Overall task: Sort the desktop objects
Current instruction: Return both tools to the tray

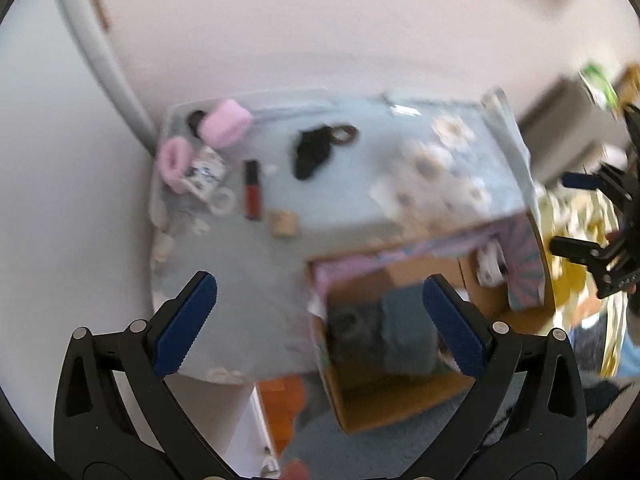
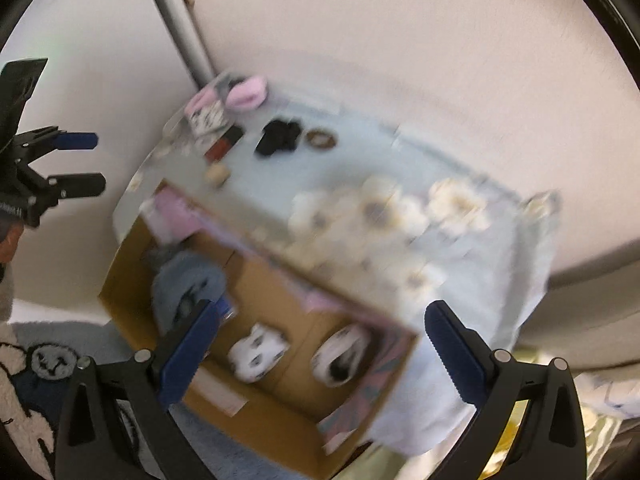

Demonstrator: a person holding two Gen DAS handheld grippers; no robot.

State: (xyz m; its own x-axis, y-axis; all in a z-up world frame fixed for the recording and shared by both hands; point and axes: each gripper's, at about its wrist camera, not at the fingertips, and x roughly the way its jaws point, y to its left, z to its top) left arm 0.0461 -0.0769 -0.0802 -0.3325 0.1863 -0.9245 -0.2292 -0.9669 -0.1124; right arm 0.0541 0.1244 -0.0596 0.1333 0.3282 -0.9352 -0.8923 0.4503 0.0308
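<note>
Both views are blurred. The left gripper [image 1: 320,324] hangs with its jaws spread wide and nothing between them; the right gripper [image 2: 320,356] is likewise spread and empty. Below them a cardboard box [image 2: 280,408] stands open against the near edge of the table [image 1: 360,184], with a grey roll [image 2: 186,280] and two white patterned items inside.

What is left to sort sits at the table's far left corner — a pink pouch [image 1: 226,122], a white mug [image 1: 208,174] and a red tube [image 1: 252,190] — with a black cloth lump [image 1: 310,152] and a brown ring [image 1: 344,135] nearer the middle.

In the left wrist view the tube lies ahead and left of the fingers, its long axis running roughly away from the camera. The left gripper looks the nearer one, so the reach would likely go forward and leftward, away from the box.
</note>
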